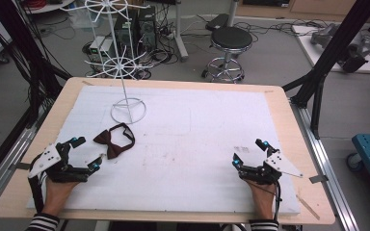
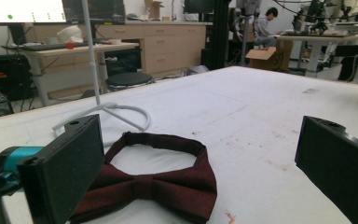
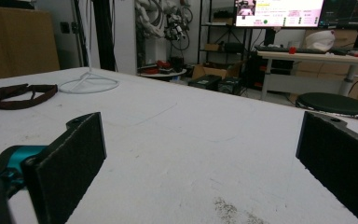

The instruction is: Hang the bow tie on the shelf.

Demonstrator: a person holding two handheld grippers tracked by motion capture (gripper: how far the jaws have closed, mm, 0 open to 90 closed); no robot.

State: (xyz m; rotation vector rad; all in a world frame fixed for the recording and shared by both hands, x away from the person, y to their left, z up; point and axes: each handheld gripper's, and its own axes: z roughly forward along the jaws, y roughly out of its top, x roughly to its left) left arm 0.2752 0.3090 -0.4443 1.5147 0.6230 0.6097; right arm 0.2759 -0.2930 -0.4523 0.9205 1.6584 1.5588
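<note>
Left gripper (image 1: pixel 86 154) sits at the table's eight o'clock, jaws spread wide, and the bow tie (image 1: pixel 113 139) lies flat on the white mat (image 1: pixel 197 130) just off its tips, untouched. The stand (image 1: pixel 127 108) rises at the tie's one o'clock, close by. Over at four o'clock, the right gripper (image 1: pixel 248 152) rests low, jaws apart, gripping nothing.

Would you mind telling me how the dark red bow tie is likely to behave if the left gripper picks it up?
The bow tie looks like soft fabric lying flat, so it will probably sag and its strap dangle. It seems thin and light, unlikely to roll or slip much on the white mat. The left gripper, jaws open beside it, should grip the knot.
</note>
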